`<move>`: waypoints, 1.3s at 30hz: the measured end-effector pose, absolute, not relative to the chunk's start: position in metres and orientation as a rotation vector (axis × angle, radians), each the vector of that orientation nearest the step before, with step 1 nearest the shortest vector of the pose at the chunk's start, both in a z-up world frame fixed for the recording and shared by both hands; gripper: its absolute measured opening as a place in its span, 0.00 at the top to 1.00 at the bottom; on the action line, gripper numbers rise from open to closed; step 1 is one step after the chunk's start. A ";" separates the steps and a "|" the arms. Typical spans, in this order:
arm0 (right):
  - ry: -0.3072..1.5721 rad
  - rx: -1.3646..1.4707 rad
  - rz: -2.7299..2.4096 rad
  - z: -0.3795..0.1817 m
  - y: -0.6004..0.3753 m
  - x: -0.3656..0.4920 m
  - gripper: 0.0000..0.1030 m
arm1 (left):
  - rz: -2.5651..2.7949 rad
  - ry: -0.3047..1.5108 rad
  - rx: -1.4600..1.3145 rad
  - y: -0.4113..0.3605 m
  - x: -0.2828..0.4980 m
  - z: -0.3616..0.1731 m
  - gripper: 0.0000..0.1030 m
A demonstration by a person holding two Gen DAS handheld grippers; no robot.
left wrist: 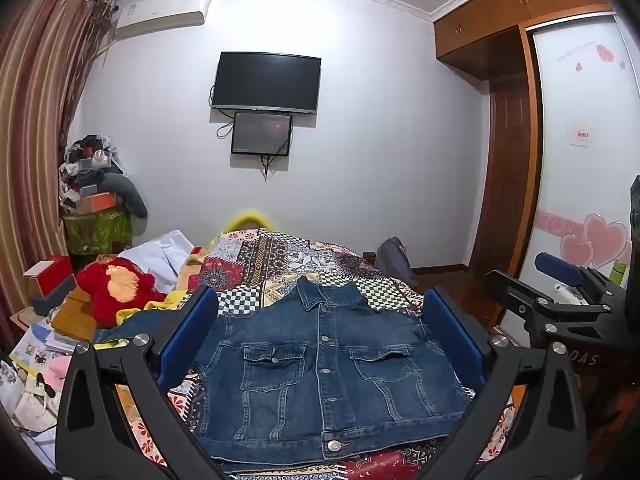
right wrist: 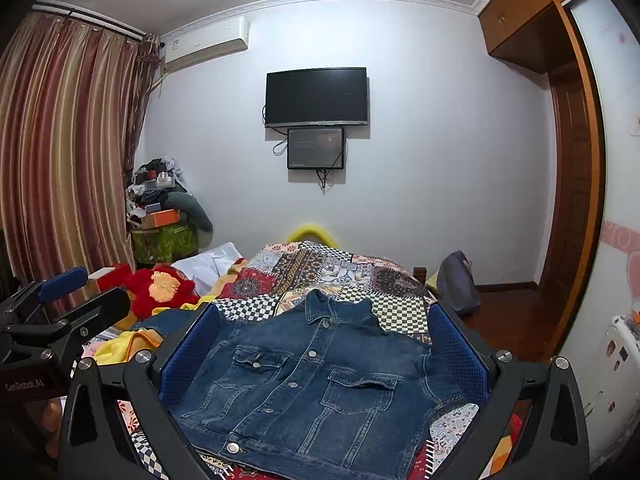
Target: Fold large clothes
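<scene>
The denim jacket (left wrist: 324, 364) lies front-up and buttoned on the patchwork bedspread (left wrist: 280, 256), collar toward the far wall. Expect thick, fairly heavy cloth that holds a crease but resists bunching; its seams and hem give firm purchase. Take hold at a shoulder seam or a hem corner, where you must clamp fewer layers. Your left tool (left wrist: 322, 340) hangs above the jacket, jaws wide apart, holding nothing. Your right tool (right wrist: 324, 356) hangs likewise, spread wide and empty.
</scene>
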State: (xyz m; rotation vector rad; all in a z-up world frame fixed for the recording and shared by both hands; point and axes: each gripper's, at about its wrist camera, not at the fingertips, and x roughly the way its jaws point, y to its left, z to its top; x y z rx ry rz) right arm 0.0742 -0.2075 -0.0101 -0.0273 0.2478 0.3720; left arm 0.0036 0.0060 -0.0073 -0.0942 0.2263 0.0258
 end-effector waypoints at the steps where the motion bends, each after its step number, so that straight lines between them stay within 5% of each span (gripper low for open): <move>1: 0.248 -0.027 0.372 -0.010 -0.208 0.074 0.00 | 0.026 0.226 -0.094 0.006 0.004 -0.007 0.00; 39: 0.249 -0.027 0.372 -0.010 -0.206 0.074 0.00 | 0.025 0.225 -0.107 0.007 0.005 -0.008 0.00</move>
